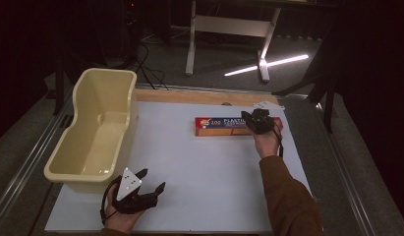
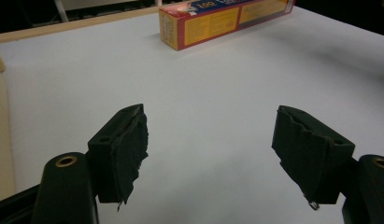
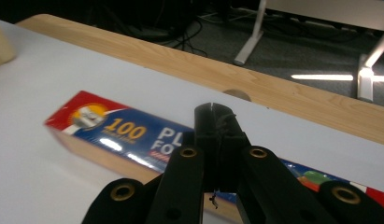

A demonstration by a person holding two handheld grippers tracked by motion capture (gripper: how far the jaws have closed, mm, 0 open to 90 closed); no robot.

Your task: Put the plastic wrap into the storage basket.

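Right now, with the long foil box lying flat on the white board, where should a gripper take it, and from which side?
Probably across its narrow width near mid-length, coming down from above. The box lies flat, long and slim, so open jaws could span its two long side faces; an end grip would likely let it swing. The right gripper is above the box's right part with jaws shut, so it must open first.

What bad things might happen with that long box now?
The right hand-held gripper is over the long red, blue and orange cardboard box with its jaws pressed shut, so it may only nudge or spin the box instead of grabbing it. The box lies near the white table's far edge, so a push might slide it off.
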